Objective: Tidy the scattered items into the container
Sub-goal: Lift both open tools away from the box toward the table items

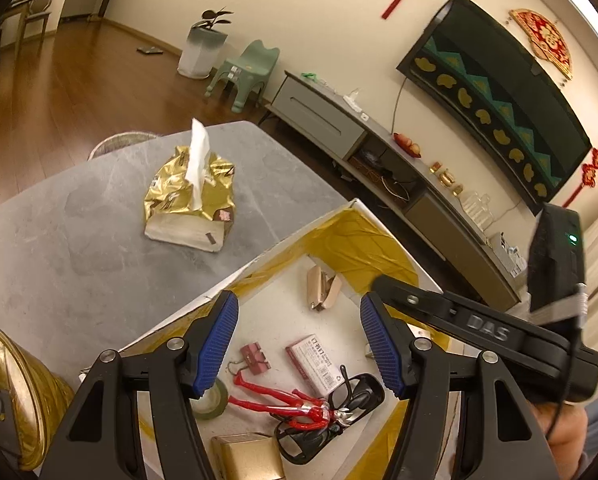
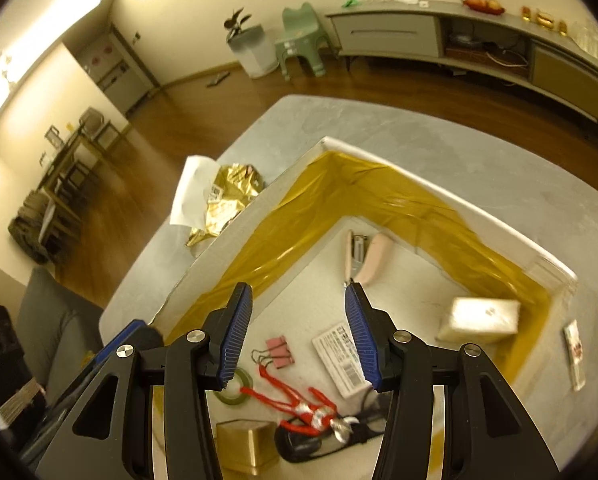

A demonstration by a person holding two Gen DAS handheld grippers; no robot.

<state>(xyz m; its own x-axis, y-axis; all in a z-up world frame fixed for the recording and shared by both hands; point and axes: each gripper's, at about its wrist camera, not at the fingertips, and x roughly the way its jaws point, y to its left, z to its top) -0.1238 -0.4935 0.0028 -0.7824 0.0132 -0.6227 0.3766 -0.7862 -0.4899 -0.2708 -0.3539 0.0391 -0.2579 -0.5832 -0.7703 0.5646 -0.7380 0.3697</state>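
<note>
2 spread grippers, left (image 1: 297,345) and right (image 2: 299,337), above box (image 2: 451,196) interior

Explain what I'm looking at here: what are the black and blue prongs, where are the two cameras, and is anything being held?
These are two handheld grippers, no robot arm; a person carries one in each hand. Each has a fisheye camera looking along its blue-padded jaws. One picture comes from the left gripper, the other from the right gripper. Both hover open over a white box lined with yellow tape, holding nothing. In the box lie a stapler, a pink binder clip, a staple box, a tape roll, a red figure and black glasses. A gold tissue pack sits outside on the grey table.
</note>
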